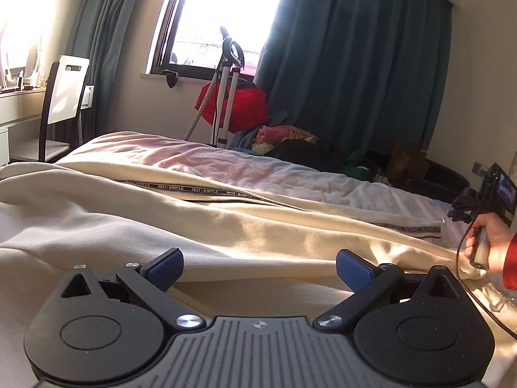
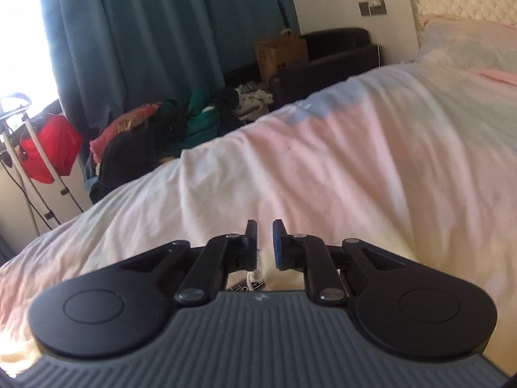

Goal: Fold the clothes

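Observation:
A cream garment (image 1: 226, 223) with a black "NOT-SIMPLE" printed tape (image 1: 200, 190) lies spread along the bed. My left gripper (image 1: 260, 258) hovers just over its near part, jaws wide open, with nothing between the blue pads. At the far right a hand in a red sleeve (image 1: 510, 258) holds my right gripper (image 1: 460, 210) at the garment's end. In the right wrist view the right gripper (image 2: 265, 229) has its jaws almost together. A fold of the cream garment (image 2: 265, 260) sits pinched between them, with a label strip below.
The bed cover (image 2: 323, 145) is pink and white, with a pillow (image 2: 468, 42) at the head. Beyond the bed are a heap of clothes (image 2: 155, 129), a red bag on a stand (image 1: 236, 103), a paper bag (image 2: 278, 51), teal curtains and a chair (image 1: 64, 97).

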